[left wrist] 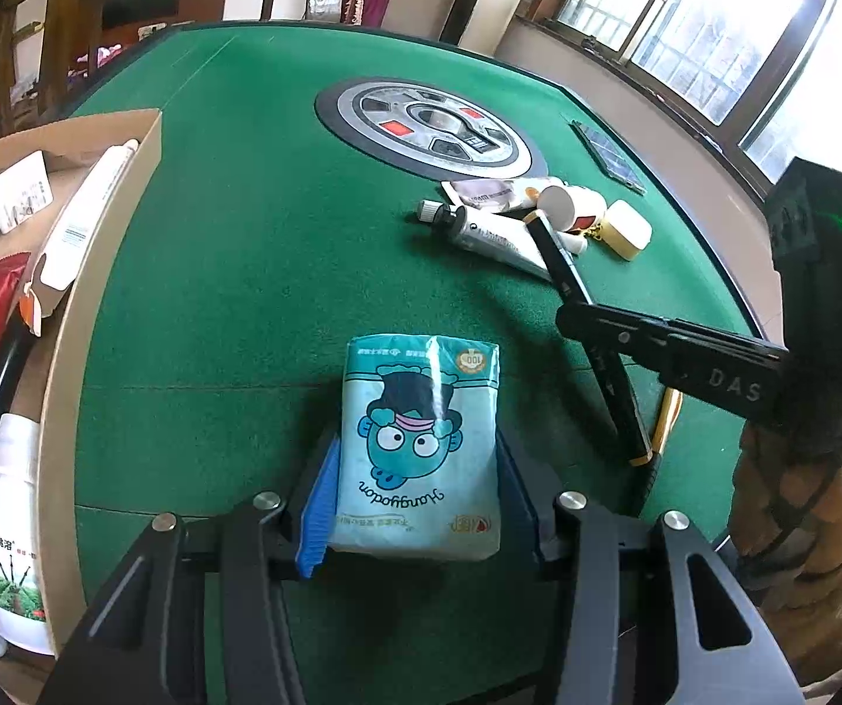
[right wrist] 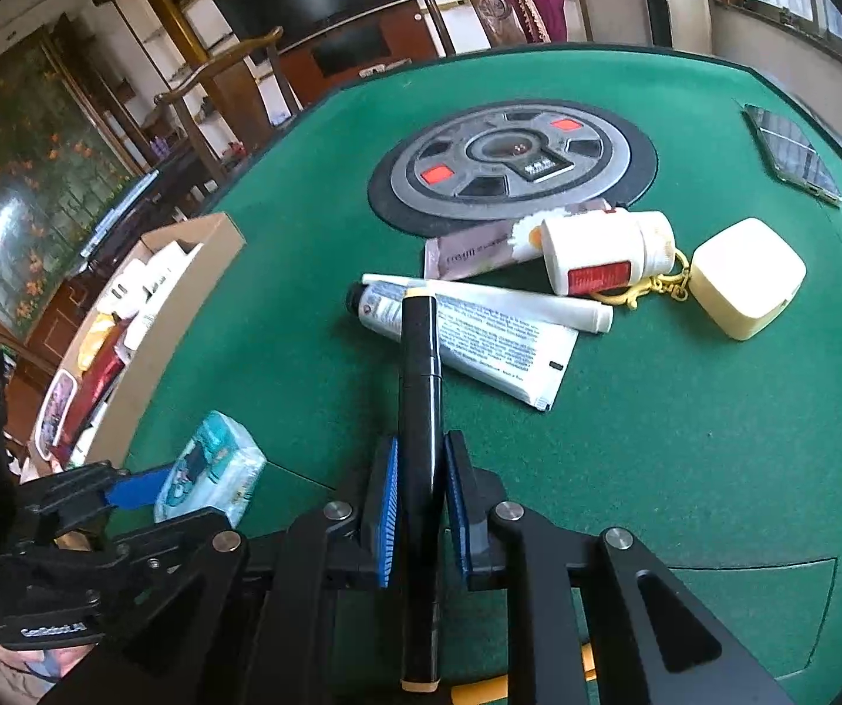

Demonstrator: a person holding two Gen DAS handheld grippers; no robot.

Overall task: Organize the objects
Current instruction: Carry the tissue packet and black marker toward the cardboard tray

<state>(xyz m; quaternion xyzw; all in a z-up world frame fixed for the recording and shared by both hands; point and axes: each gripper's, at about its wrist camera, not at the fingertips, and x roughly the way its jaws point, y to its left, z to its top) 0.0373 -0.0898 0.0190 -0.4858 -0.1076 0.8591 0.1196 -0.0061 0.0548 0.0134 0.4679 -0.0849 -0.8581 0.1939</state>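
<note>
Currently, the left tool (left wrist: 415, 493) grasps a pack of tissues (left wrist: 418, 446), with a blue pad pressed on each long side of the pack. The pack is pale blue and carries a cartoon face. In the left wrist view it is held over the near part of the green tabletop (left wrist: 233, 270); whether it touches the felt cannot be told.

The right tool (right wrist: 421, 505) is clenched on a black pen (right wrist: 419, 411). Both blue pads bear on the barrel. The pen runs lengthwise between the fingers, and its pale-tipped far end reaches out over a white tube (right wrist: 480, 335). In the left wrist view the same pen (left wrist: 573, 294) stands at a steep angle above the felt, with the right tool to the right of the tissue pack.

A loose group of items lies on the tabletop just in front of the round grey centre panel (right wrist: 509, 164):
- the white tube, lying flat with its black cap to the left;
- a second, thinner white tube (right wrist: 515, 299), lying across it;
- a white bottle (right wrist: 603, 255) on its side, with a red label;
- a cream case (right wrist: 744, 285) on a gold chain, just right of the bottle;
- a flat pink packet (right wrist: 474, 252), partly under the bottle.

A phone (right wrist: 791, 153) lies apart, near the far right edge.

A cardboard box (left wrist: 98, 270) stands along the left edge of the tabletop. It holds white cartons, a red packet and a white bottle with a green label (left wrist: 10, 558).
</note>
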